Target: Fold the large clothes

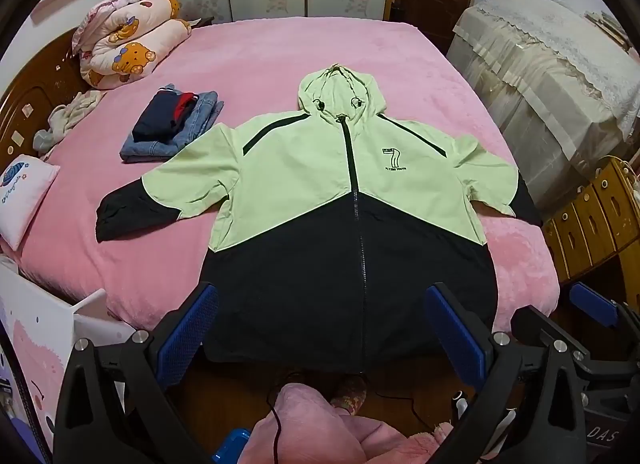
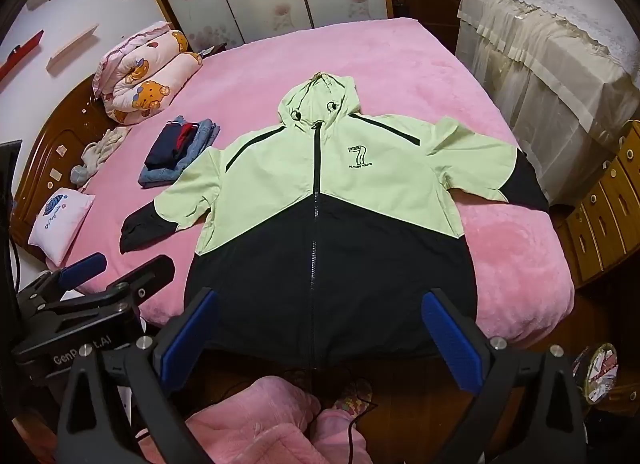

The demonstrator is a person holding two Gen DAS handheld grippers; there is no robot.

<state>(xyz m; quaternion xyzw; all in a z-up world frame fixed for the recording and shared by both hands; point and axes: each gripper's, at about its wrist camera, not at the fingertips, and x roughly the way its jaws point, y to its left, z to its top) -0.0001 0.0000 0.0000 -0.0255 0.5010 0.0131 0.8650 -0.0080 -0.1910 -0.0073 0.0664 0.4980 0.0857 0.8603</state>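
Jacket first: a hooded zip-up jacket (image 1: 320,192), pale green above and black below, lies face up and spread flat on the pink plush bed (image 1: 256,60), sleeves out to both sides, its hem hanging over the near edge. I have my left tool (image 1: 322,338) released, jaws wide, hovering over the black hem without touching; my right tool (image 2: 320,338) likewise released above the hem. Beside the left sleeve sits a folded stack of denim and dark clothes (image 1: 176,124)

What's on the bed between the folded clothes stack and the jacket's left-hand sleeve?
Nothing: the folded stack sits right behind the jacket sleeve, with only bare pink blanket around them. Both wrist views show this.
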